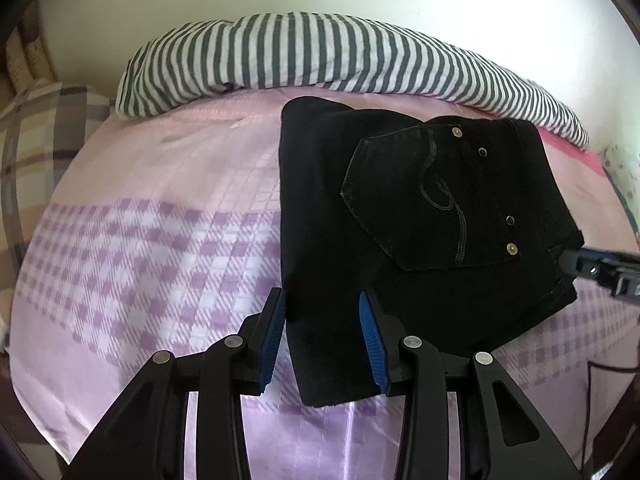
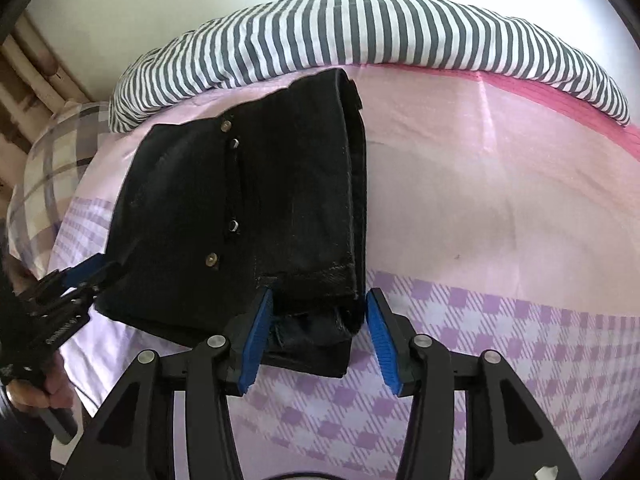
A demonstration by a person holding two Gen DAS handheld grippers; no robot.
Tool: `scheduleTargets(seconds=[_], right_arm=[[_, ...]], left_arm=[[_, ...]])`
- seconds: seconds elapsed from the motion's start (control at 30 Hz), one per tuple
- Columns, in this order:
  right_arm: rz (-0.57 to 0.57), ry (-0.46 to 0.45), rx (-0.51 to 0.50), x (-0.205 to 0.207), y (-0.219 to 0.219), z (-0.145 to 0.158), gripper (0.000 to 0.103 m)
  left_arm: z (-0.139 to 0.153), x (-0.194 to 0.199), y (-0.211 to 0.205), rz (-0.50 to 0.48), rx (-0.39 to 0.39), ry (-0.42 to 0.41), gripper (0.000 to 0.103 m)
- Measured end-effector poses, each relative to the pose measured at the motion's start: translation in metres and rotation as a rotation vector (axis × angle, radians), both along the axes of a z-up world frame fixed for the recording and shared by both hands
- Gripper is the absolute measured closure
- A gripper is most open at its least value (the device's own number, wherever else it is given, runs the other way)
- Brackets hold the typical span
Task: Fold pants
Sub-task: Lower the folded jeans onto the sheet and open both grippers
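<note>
The black pants (image 1: 420, 200) lie folded into a compact stack on the bed, with a stitched back pocket and metal rivets facing up. My left gripper (image 1: 322, 294) stands open at the stack's near left corner; the cloth lies between its blue pads (image 1: 370, 336) without being pinched. In the right wrist view the same pants (image 2: 200, 220) show their hem ends and folded layers. My right gripper (image 2: 320, 292) is open around that near edge, with a gap at its right pad (image 2: 382, 340). Each gripper shows in the other's view: the right gripper (image 1: 600, 272) and the left gripper (image 2: 72, 280), held by a hand (image 2: 52, 392).
The bed sheet (image 1: 140, 240) is pink with purple checks. A grey-and-white striped duvet (image 1: 320, 56) is bunched along the far edge by the wall. A plaid pillow (image 1: 44, 128) lies at the far left. Bare sheet (image 2: 500, 220) stretches to the right of the pants.
</note>
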State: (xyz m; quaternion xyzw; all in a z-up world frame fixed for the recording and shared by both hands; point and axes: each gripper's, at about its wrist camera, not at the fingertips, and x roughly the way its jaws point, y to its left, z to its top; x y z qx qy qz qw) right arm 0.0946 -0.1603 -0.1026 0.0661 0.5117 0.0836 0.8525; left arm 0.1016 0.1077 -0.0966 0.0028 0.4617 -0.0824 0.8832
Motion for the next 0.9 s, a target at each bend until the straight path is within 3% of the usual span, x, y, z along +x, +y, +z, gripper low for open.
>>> scheduleTargets(seconds=[0.2, 0.3, 0.43, 0.6, 0.7, 0.77, 0.9], right_arm=[[-0.060, 0.049, 0.085, 0.006, -0.017, -0.013, 0.050], [-0.055, 0.036, 0.041, 0.007, -0.013, -0.009, 0.050], [-0.061, -0.001, -0.053, 0.000, 0.003, -0.001, 0.043], [-0.056, -0.042, -0.098, -0.014, 0.019, 0.015, 0.036], [-0.047, -0.114, -0.148, -0.031, 0.035, 0.029, 0.024], [-0.052, -0.161, -0.176, -0.042, 0.044, 0.039, 0.010], [-0.057, -0.233, -0.206, -0.063, 0.062, 0.051, 0.001]], left_arm=[[0.013, -0.015, 0.006, 0.035, 0.000, -0.015, 0.063], [0.021, -0.027, 0.007, 0.067, 0.015, -0.027, 0.062], [0.030, -0.046, 0.005, 0.091, 0.032, -0.035, 0.053], [0.040, -0.068, 0.002, 0.088, 0.026, -0.040, 0.045], [0.046, -0.079, 0.004, 0.094, 0.026, -0.049, 0.036], [0.049, -0.085, 0.005, 0.099, 0.039, -0.061, 0.028], [0.050, -0.089, 0.005, 0.104, 0.056, -0.072, 0.025]])
